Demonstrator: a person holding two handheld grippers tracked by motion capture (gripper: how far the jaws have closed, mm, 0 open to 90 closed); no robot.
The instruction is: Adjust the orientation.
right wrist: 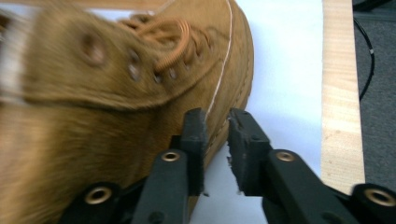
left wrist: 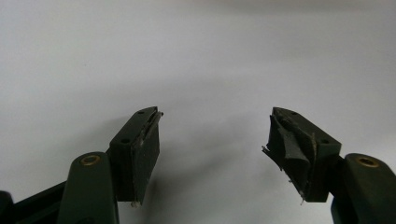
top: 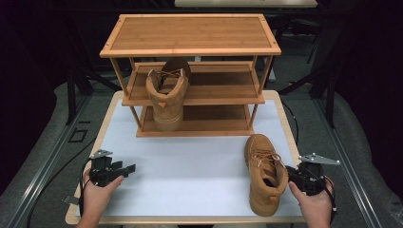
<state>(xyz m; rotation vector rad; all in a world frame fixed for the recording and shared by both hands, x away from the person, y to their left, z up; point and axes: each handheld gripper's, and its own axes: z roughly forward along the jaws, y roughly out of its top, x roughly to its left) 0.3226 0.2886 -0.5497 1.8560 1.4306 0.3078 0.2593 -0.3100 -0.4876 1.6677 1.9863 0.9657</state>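
Because the tan boot (top: 265,173) looks soft in its suede upper yet stiff at the sole, I judge the firm heel collar the best hold. It stands on the desk (top: 190,161) at the right, its side touching the right claw (right wrist: 216,116), whose jaws are narrowly parted, while the left claw (left wrist: 212,128) gapes wide over bare desk

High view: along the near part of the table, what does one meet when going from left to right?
Left gripper → bare white table surface → tan boot lying on the table → right gripper.
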